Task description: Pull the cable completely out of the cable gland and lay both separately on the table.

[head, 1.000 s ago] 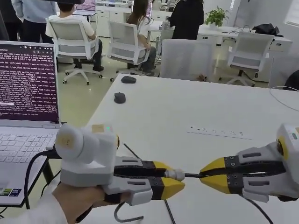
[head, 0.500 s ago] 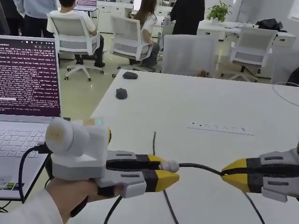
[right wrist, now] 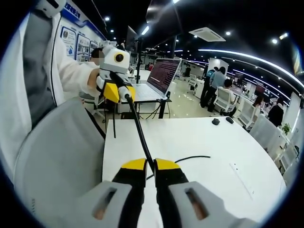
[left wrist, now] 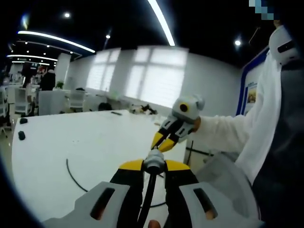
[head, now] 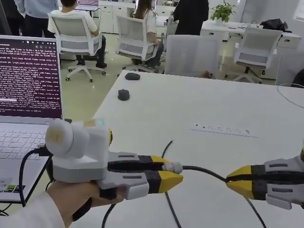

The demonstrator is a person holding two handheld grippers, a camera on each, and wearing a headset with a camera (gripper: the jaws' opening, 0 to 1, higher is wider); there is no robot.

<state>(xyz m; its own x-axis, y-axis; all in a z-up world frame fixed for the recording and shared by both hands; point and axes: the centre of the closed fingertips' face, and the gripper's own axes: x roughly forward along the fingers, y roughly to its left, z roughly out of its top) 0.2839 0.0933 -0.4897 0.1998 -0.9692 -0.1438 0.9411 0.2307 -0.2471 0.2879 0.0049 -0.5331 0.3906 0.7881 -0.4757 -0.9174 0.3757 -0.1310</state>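
My left gripper [head: 178, 173] hangs above the white table [head: 213, 109], shut on a small grey cable gland [head: 173, 167]. A black cable [head: 204, 172] leaves the gland's front and sags across to my right gripper [head: 229, 180], which is shut on it. Its loose tail [head: 166, 148] curls on the table behind the left gripper. In the left gripper view the gland [left wrist: 154, 159] sits between the yellow tips, with the right gripper [left wrist: 161, 141] beyond. In the right gripper view the cable [right wrist: 137, 128] rises from the shut jaws to the gland [right wrist: 125, 96].
An open laptop [head: 28, 80] stands on a side table at the left. Two dark computer mice [head: 123, 95] lie at the table's far left edge. Office chairs [head: 190, 54] and seated people fill the room behind. A grey chair back [right wrist: 57, 156] is close by.
The right gripper has drawn away to the right, and a longer stretch of cable now spans the gap between the grippers. The tail on the table has shifted.
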